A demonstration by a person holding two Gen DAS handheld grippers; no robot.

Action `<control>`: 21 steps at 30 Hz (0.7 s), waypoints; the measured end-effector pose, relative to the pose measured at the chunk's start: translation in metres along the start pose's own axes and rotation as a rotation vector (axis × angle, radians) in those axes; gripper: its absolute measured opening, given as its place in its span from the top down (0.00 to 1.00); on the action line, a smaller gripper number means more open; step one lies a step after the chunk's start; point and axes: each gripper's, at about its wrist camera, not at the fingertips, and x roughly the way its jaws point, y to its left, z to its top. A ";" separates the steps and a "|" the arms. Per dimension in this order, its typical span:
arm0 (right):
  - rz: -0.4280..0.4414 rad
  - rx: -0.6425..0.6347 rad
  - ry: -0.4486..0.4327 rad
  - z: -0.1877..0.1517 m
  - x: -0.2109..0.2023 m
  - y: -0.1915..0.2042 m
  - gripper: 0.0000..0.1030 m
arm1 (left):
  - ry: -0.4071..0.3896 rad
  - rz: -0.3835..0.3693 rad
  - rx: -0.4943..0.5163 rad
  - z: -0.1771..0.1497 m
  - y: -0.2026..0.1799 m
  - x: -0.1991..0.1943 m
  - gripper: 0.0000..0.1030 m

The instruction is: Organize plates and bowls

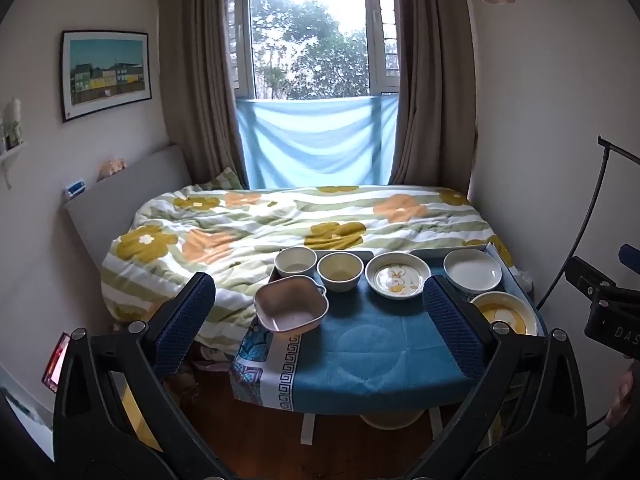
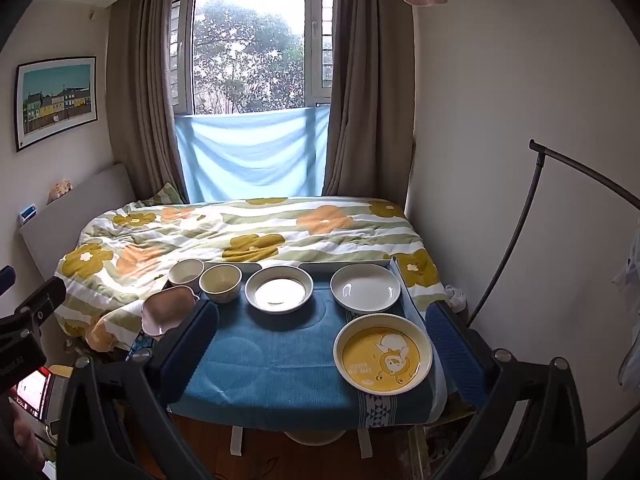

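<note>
Bowls: three bowls (image 1: 296, 262) stood grouped at the bench (image 2: 260, 360) far left corner, ready for stacking.
Plates: yellow plate (image 2: 383, 354) lay near the right edge.
Tools: left tool (image 1: 320, 320) and right tool (image 2: 320, 344) were wide open, holding nothing.

Black-framed tongs (image 1: 318, 312) with ribbed blue pads (image 1: 188, 320), silver screws.

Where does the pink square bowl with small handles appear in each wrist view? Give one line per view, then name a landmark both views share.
Left wrist view: the pink square bowl sits just left of centre, on the near left corner of the blue tablecloth.
Right wrist view: the pink square bowl lies at the left, partly behind the gripper's left finger.
Shared landmark: the yellow-green round bowl beside it.
</note>
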 end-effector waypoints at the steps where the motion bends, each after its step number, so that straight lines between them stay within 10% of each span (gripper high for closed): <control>1: 0.000 0.000 0.000 0.001 0.000 0.000 0.00 | 0.000 0.002 0.001 0.000 0.000 0.001 0.00; 21: 0.007 -0.005 -0.015 0.000 0.000 -0.001 0.00 | -0.007 -0.008 -0.010 -0.002 0.003 0.002 0.00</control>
